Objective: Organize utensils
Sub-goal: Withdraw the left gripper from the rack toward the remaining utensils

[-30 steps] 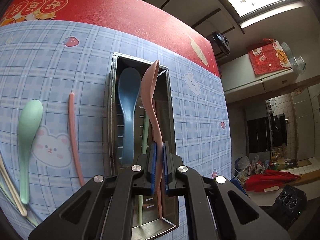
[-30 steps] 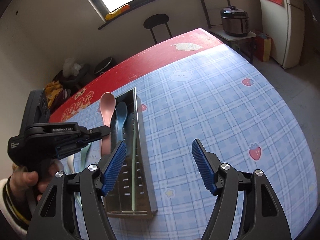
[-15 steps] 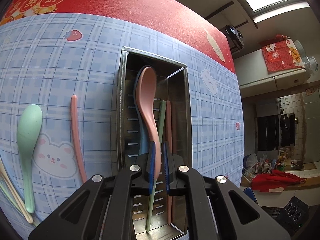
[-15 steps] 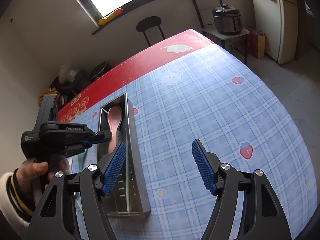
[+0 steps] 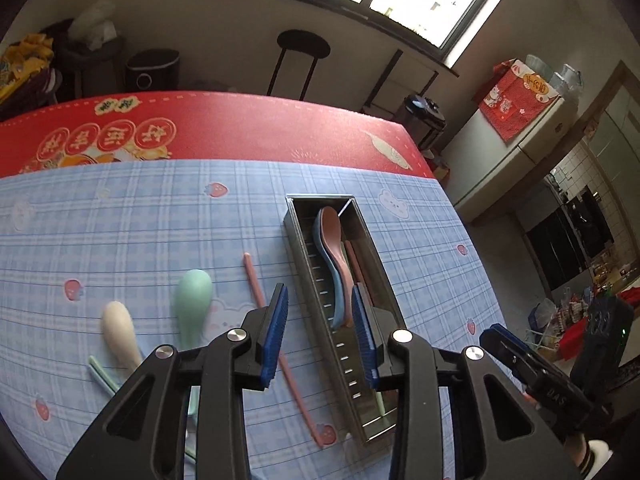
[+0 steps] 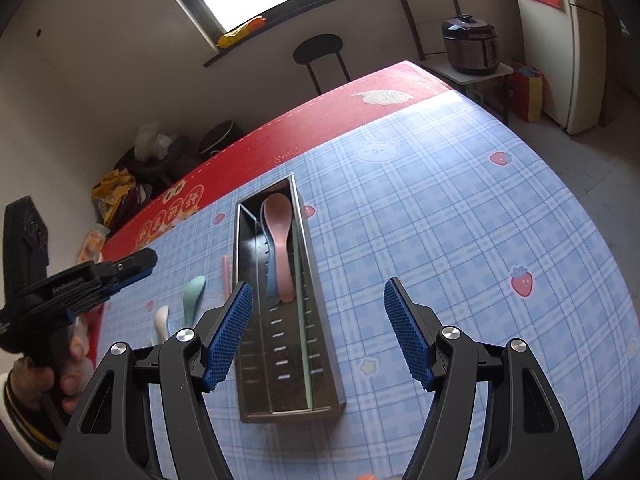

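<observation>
Handles and chopsticks hidden behind the left gripper

The left gripper (image 5: 320, 336) covers the handles of the mint spoon (image 5: 194, 300) and cream spoon (image 5: 118, 330). Its right finger hides the pink spoon's (image 5: 334, 240) handle end inside the metal tray (image 5: 384, 280); the blue spoon (image 5: 338, 300) lies mostly underneath.

Open bench (image 6: 460, 216) is being left right of the metal tray (image 6: 320, 344); the left side is being crowded by loose spoons (image 5: 194, 300) and a chopstick (image 5: 260, 292).
</observation>
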Tool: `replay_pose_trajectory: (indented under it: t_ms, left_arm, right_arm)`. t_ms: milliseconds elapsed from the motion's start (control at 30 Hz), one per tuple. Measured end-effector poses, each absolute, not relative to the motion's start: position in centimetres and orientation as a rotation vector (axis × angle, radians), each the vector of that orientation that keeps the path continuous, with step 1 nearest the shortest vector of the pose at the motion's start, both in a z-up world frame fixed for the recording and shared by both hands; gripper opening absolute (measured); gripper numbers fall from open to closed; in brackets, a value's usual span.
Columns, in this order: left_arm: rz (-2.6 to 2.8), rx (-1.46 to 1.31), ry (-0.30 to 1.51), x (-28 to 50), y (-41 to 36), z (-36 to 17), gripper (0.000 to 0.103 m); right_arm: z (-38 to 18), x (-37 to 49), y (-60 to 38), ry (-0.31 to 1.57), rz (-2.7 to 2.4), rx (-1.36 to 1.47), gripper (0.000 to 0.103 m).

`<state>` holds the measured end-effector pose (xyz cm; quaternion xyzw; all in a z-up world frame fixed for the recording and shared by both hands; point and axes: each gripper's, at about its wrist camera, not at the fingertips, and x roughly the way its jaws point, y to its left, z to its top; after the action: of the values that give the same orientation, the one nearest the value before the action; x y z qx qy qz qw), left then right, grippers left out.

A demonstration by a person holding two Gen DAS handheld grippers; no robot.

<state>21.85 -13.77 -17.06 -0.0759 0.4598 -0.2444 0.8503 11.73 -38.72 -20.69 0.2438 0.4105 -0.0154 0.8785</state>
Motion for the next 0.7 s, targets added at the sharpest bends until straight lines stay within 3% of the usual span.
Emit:
replay_pose_trajectory:
  t_ms: [167,400,700]
  left_arm:
    - [-0.413,-0.157,0.925,17.5,-6.5,-16.9,0.032]
    - [-0.225,-0.315,1.043,13.7,2.0,-21.2,0.031]
    - [-0.231,-0.363,1.199,12.7,-0.1,-26.9,0.029]
  right_arm:
    - [-20.3,11.6,-35.4,0.876,0.005,0.431,0.066]
    - [-20.0,11.9,-31.4,0.869,0.069,0.386,0.066]
    - [-21.0,11.5,-28.0,0.912,0.133,0.349,0.066]
